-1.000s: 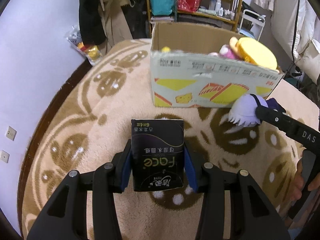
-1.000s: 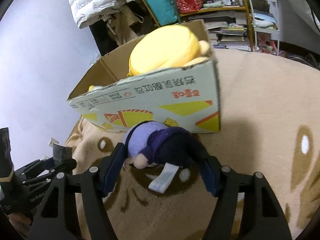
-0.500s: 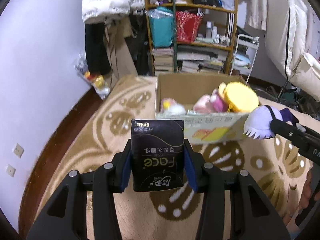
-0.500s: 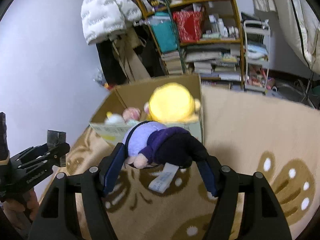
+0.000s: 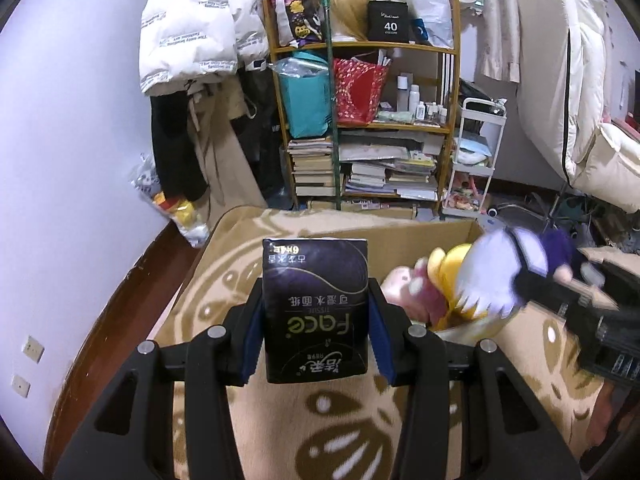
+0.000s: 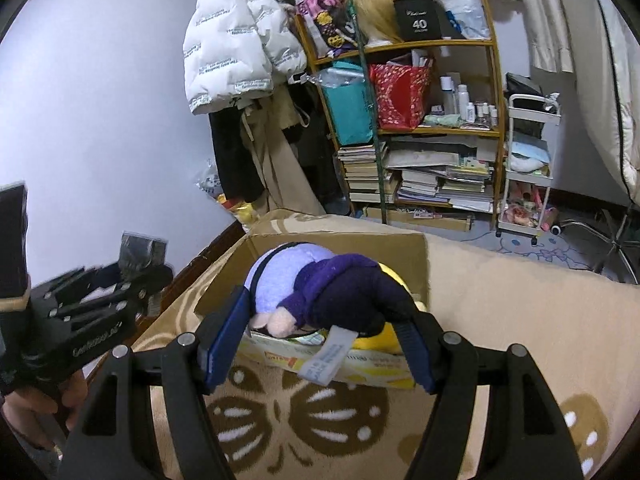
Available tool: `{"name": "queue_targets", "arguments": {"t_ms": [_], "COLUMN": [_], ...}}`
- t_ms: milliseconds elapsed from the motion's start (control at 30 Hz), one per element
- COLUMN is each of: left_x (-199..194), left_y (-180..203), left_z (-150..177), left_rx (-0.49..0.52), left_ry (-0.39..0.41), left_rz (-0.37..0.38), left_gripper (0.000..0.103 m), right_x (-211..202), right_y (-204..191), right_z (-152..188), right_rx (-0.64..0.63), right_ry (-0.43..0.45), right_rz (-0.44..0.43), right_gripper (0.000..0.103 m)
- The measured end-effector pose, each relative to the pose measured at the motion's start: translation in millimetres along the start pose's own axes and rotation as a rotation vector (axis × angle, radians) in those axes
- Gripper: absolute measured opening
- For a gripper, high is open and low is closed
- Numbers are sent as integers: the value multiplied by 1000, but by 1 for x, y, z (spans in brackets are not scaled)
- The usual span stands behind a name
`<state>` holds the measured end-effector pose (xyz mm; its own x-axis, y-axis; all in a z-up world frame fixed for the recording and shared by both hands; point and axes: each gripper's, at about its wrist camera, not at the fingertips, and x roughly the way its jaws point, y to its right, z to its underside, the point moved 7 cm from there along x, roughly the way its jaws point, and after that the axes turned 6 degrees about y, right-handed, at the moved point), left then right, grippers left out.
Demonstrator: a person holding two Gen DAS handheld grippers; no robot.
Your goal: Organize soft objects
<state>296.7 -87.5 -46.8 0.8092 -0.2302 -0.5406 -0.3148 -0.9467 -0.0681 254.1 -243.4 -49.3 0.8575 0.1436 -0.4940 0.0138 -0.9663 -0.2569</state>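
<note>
Both grippers loaded; tissue pack (image 5: 315, 310) stands upright.

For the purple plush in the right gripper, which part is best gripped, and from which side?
Grip the purple plush across its rounded middle, coming from the tag end, one of the fingers on each flank, as the right gripper does. The body is wide and squashy; the hanging tag offers nothing firm.

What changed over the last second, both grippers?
Both grippers rose from rug level toward the cardboard box. The right gripper carried the purple plush from in front of the box wall to above its opening; the left gripper lifted the tissue pack to box height. Unchanged: both grips closed on the same items, and the toys inside the box.
</note>
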Motion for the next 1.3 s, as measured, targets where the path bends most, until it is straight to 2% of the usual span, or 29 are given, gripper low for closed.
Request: {"name": "queue_targets", "arguments": {"t_ms": [133,267,400,533,600,667,700,733,767,800,933,967,1067,1300], "left_x": [21,37,48,58,61,60,60,59,58,56,44,39,23,-24], "left_y": [4,11,9,8,9,9,7,6,4,2,-10,-13,-23,-42], "left_z": [-12,-22,-23,-22,-20,-19,-19,-20,-20,-21,-26,-28,-34,-38], "left_rx": [-23,33,-25,-36,-4,30,34,33,32,31,15,5,-22,-44], "left_ry": [-23,-35,-69,-89,-100,-100,-102,-101,-97,-95,-91,-84,-52,14], "left_rz": [36,60,111,98,96,79,68,64,59,53,4,-1,-11,-61], "left_gripper": [45,45,45,47,59,63,70,74,77,77,79,81,90,101], "right_x": [15,30,43,50,54,59,62,64,63,63,53,50,40,4], "right_y": [-10,-12,-12,-13,-13,-16,-17,-17,-17,-16,-12,-10,-9,-9], "right_z": [2,11,10,6,4,7,9,11,12,13,11,9,4,-16], "right_rx": [-59,-102,-141,-191,-196,-195,-196,-199,-196,-187,-157,-155,-147,-145], "right_ry": [-14,-46,-57,-55,-63,-92,-112,-127,-131,-135,-121,-118,-95,-28], "right_rz": [-8,-5,7,31,24,-3,-17,-21,-24,-29,-36,-24,-14,-6], "right_gripper": [75,76,77,79,80,81,82,82,87,94,99,103,103,103]}}
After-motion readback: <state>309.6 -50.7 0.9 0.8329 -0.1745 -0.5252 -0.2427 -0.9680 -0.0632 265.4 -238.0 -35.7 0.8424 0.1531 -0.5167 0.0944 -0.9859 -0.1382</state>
